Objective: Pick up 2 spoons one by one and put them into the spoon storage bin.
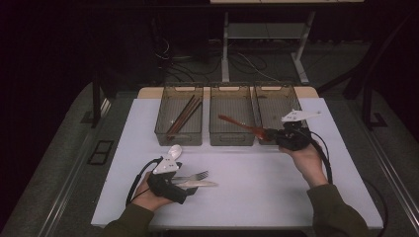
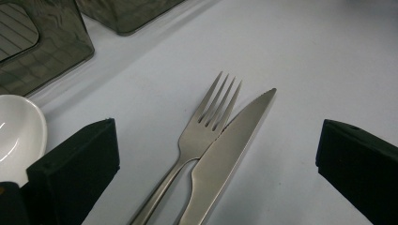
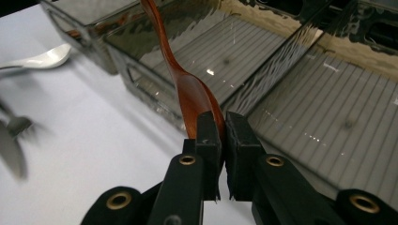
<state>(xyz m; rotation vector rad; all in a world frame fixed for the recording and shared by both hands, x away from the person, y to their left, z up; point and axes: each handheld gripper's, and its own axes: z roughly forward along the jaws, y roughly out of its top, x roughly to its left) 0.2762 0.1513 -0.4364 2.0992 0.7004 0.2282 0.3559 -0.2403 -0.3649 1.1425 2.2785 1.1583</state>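
A reddish-brown wooden spoon [image 1: 240, 125] is gripped at its bowl end by the right claw [image 1: 271, 134], whose jaws are pressed nearly together on it. In the high view the spoon is seen held above the middle bin [image 1: 231, 116], its handle stretched leftward over that bin while the claw itself is placed at the near edge between the middle bin and the right bin [image 1: 274, 106]. In the right gripper view the spoon [image 3: 187, 89] is shown rising away from the claw [image 3: 220, 136], and the ribbed floors of the two bins are made out through their smoky walls, a detail lost from above.

The left claw [image 1: 190, 181] is held low over the white counter [image 1: 257, 182], with its jaws spread wide and nothing between them. In the left gripper view a steel fork [image 2: 202, 136] and a table knife [image 2: 225, 154] are seen lying side by side on the counter, touching, between the open jaws, with a white spoon [image 2: 19, 133] just beside the left-hand jaw. From above, that white spoon [image 1: 175, 150] is seen just beyond the left claw. Brown chopsticks [image 1: 184, 116] are seen from above in the left bin [image 1: 180, 118].
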